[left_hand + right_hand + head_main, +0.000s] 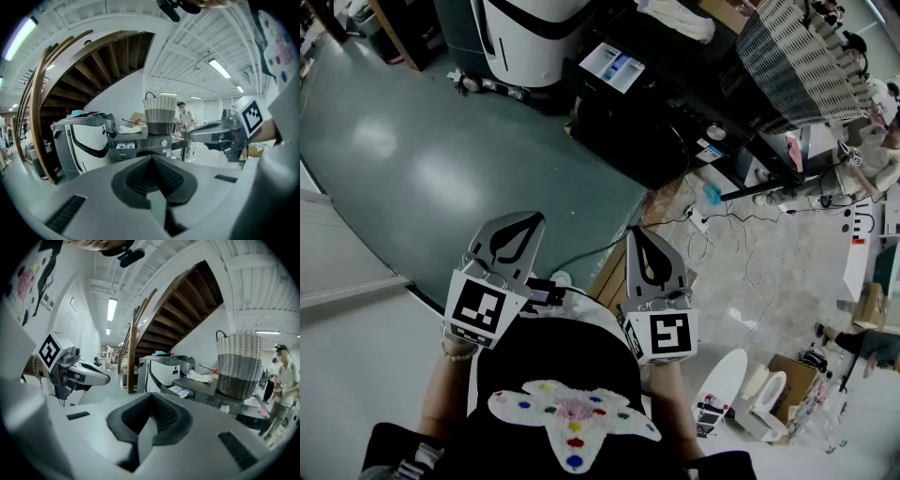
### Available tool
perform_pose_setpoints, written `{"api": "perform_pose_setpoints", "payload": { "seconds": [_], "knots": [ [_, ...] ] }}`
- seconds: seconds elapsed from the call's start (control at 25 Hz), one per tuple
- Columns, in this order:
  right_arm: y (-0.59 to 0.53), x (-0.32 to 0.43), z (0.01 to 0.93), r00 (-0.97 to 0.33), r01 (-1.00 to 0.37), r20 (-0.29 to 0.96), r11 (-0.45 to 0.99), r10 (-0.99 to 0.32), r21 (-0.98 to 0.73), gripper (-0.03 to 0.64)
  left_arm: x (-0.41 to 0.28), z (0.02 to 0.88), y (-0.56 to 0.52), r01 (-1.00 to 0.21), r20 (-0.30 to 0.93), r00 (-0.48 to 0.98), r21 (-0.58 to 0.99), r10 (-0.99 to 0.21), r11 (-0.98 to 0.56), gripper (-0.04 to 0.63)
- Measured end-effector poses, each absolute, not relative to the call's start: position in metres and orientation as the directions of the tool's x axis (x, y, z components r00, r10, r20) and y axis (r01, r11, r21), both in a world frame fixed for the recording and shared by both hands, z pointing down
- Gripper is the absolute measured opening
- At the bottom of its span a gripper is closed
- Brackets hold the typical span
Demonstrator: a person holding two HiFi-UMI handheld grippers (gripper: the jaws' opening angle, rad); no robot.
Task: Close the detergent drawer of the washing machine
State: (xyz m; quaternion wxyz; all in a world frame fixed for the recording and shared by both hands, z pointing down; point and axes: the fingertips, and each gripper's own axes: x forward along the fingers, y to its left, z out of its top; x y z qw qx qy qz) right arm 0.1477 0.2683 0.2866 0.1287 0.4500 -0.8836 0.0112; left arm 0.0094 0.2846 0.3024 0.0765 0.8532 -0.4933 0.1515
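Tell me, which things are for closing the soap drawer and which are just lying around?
For the job:
washing machine
detergent drawer, sticking out
left gripper and right gripper, both shut and empty

Just lying about:
wicker basket
white cloth
white machine
floor cables

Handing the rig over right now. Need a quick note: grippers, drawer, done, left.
Left gripper: shut, empty, held in the air.
Right gripper: shut, empty, beside the left one.
Washer: ahead across the floor, well short of both grippers, with a basket on top.
Drawer: pulled out of the washer's front, compartments showing.
Done: nothing yet; no contact with the drawer.
Left: step up to the washer and push the drawer in flush, probably with a shut gripper against its front.
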Motion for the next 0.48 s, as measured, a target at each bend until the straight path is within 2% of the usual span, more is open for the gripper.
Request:
{"api": "perform_pose_setpoints", "payload": {
  "seconds": [0.48],
  "knots": [
    [0.2666,0.1461,0.2899,-0.569,-0.794,0.237,0.601,-0.787,0.088,0.003,0.0079,0.3047,0.2839,-0.869,0.336,0.459,-0.023,-0.823,-0.494,0.011]
  ]
}}
